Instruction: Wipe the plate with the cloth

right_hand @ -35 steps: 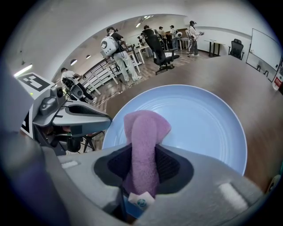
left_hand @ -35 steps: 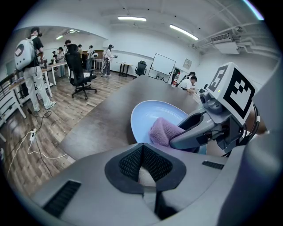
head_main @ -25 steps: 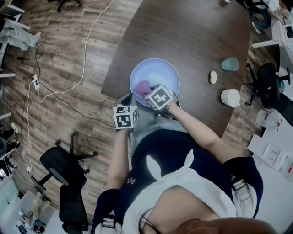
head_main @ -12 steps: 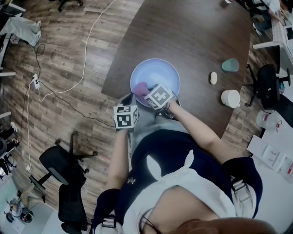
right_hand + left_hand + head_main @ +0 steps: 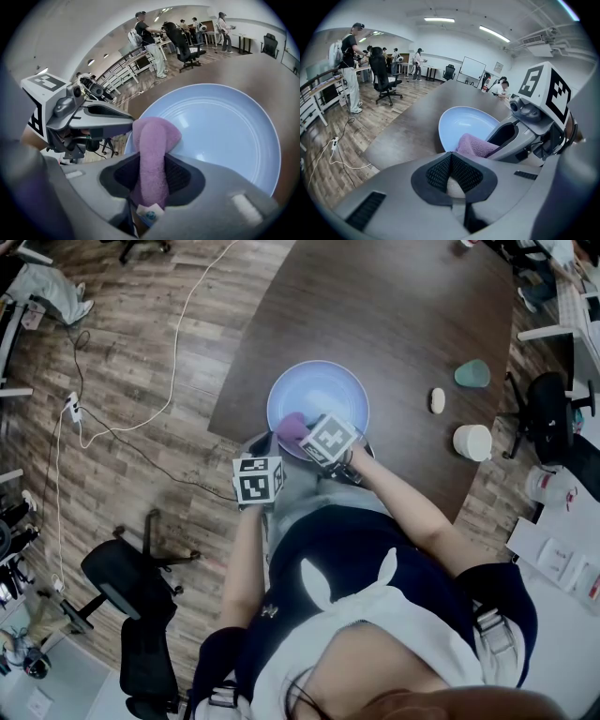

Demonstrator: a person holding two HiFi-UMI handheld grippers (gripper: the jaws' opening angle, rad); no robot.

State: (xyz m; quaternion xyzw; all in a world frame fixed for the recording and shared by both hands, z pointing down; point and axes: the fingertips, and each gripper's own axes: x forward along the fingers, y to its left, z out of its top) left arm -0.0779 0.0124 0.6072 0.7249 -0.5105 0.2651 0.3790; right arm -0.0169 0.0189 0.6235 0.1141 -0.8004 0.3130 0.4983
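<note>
Barely nudges the right gripper (image 5: 300, 430) and its purple cloth (image 5: 289, 423) a touch closer to the plate's (image 5: 323, 388) near rim, lol.

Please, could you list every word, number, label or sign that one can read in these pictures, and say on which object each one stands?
No text is readable in any view.
Small white tag on the purple terry cloth: a round blue mark, too small to read.
Black-and-white square markers on the two cubes: patterns only, no letters.
White flat packages with reddish print: too blurred to read.
Small wall sign: too small to read.
</note>
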